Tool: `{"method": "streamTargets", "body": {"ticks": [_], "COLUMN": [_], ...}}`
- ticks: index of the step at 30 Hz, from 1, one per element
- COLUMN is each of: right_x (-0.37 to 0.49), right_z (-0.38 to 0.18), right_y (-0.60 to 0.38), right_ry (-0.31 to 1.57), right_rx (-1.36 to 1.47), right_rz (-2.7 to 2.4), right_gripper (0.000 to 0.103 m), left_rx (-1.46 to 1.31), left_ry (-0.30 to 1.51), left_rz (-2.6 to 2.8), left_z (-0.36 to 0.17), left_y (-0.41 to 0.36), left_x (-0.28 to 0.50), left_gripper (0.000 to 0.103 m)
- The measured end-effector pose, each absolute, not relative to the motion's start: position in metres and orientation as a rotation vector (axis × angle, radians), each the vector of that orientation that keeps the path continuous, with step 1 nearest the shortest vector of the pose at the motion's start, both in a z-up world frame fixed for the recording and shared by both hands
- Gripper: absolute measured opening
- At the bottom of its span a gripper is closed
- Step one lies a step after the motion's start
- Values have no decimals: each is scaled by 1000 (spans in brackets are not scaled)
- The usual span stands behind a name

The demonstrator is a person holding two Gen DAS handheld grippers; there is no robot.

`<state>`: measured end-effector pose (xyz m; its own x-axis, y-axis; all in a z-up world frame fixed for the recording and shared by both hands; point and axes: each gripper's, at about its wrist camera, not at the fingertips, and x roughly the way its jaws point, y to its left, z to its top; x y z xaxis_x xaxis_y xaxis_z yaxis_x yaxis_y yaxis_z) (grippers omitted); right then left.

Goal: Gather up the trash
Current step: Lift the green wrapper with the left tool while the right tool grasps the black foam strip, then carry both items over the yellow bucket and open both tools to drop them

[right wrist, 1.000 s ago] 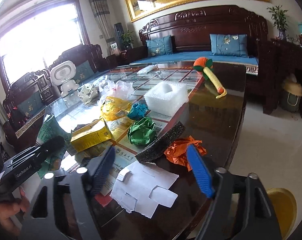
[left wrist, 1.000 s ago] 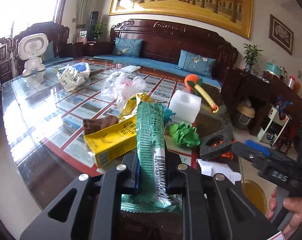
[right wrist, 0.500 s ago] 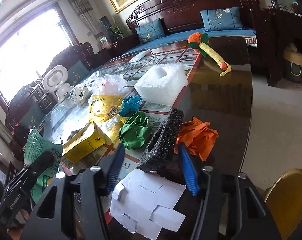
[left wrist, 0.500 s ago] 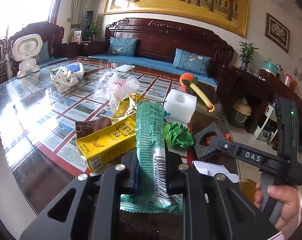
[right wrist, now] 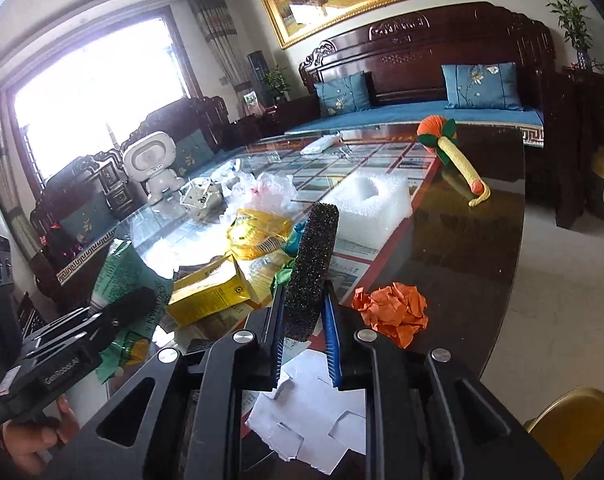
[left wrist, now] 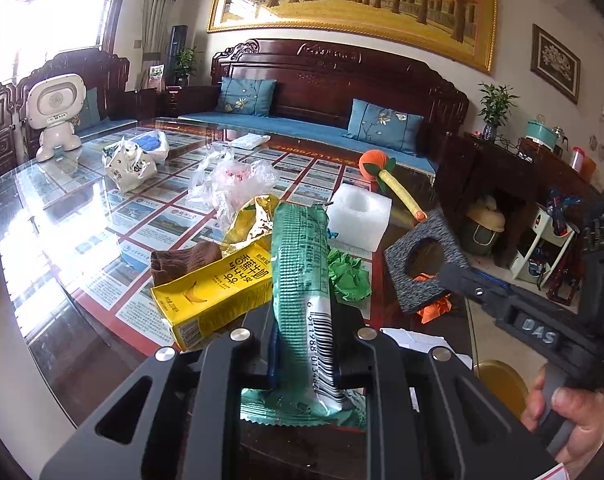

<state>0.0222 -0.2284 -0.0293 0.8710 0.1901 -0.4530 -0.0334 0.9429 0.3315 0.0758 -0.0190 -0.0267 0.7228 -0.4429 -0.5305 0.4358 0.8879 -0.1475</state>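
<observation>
My left gripper is shut on a green snack wrapper and holds it upright above the glass table. My right gripper is shut on a black foam piece with a round hole, lifted off the table; it also shows in the left wrist view. On the table lie a yellow banana-milk carton, a yellow foil bag, crumpled green paper, crumpled orange paper, a clear plastic bag, white cut paper and a white foam block.
A white toy robot stands at the far left of the table. A carrot-shaped plush lies at the far right. A yellow round bin sits on the floor beyond the table's right edge. A wooden sofa stands behind.
My right gripper closed on the black foam piece and lifted it off the table. My left gripper kept hold of the green wrapper and barely moved.
</observation>
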Motion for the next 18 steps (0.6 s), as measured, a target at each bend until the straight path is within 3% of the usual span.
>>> {"method": "streamTargets", "body": {"ticks": [8,18], "right_x": [-26,-119], "right_z": [-9,-17], "right_y": [-256,-333], "right_ry": [426,379], "right_rx": [319,339], "right_rz": [115,-77], "right_gripper": [18,18], "left_rx": [11,56], "left_ry": [570,597], "left_rz": [-527,-753], "left_z": [-15,-13], "left_y": [-49,-156], "left_x": [61,25], "left_gripper": [19,19]}}
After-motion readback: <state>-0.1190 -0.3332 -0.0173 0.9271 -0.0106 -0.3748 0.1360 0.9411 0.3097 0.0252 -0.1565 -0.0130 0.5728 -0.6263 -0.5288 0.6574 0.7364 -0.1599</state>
